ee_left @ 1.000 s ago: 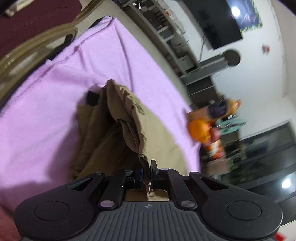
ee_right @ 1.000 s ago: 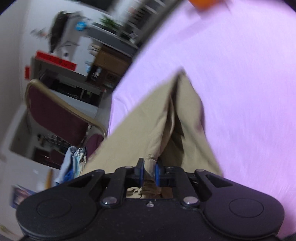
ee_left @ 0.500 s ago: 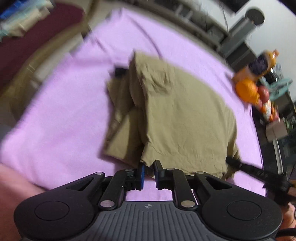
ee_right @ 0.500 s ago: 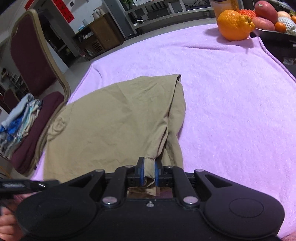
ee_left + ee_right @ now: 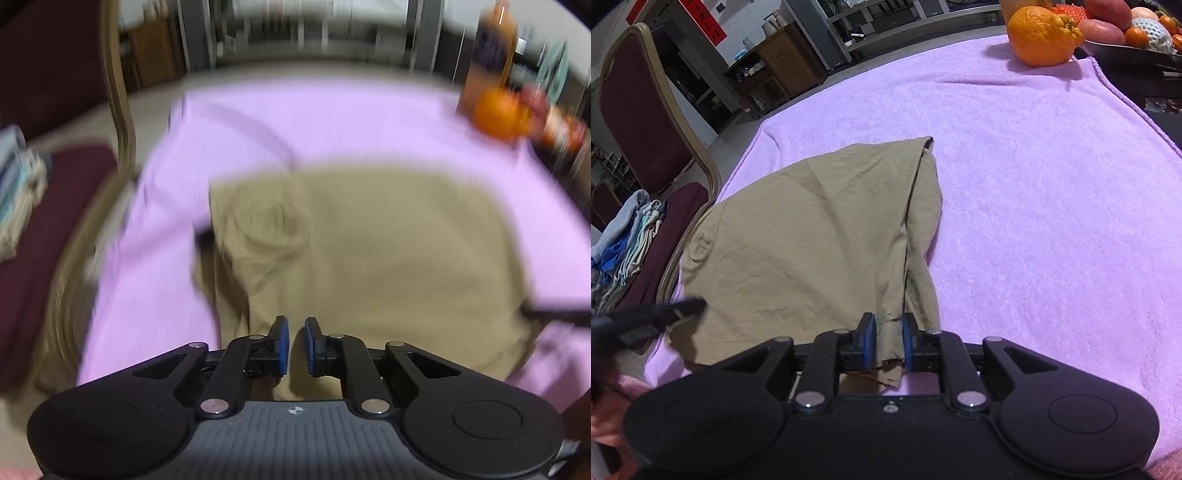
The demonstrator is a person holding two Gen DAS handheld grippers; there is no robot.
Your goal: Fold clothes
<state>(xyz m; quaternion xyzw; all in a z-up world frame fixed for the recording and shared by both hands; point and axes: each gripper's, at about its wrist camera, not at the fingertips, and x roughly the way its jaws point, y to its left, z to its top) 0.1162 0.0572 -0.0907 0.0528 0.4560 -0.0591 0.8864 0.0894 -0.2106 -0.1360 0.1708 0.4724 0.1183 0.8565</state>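
A tan garment (image 5: 798,236) lies folded over on the purple towel (image 5: 1034,184), with its fold edge running away from my right gripper (image 5: 888,332). That gripper's jaws are opening, and the garment's near corner hangs slack between the pads. In the blurred left wrist view the garment (image 5: 388,251) spreads flat on the towel (image 5: 332,122). My left gripper (image 5: 295,332) hovers over its near left edge, jaws a narrow gap apart with nothing pinched. One dark finger of the left gripper (image 5: 657,314) shows at the garment's left side in the right wrist view.
A maroon chair (image 5: 639,103) stands against the towel's left edge with a stack of folded clothes (image 5: 624,243) on its seat. A large orange (image 5: 1043,35) and a dark tray of fruit (image 5: 1126,48) sit at the far right corner.
The left gripper let go of the cloth it pinched and swung across the garment's near edge. The lifted garment came down flat. The right jaws have widened around the corner.
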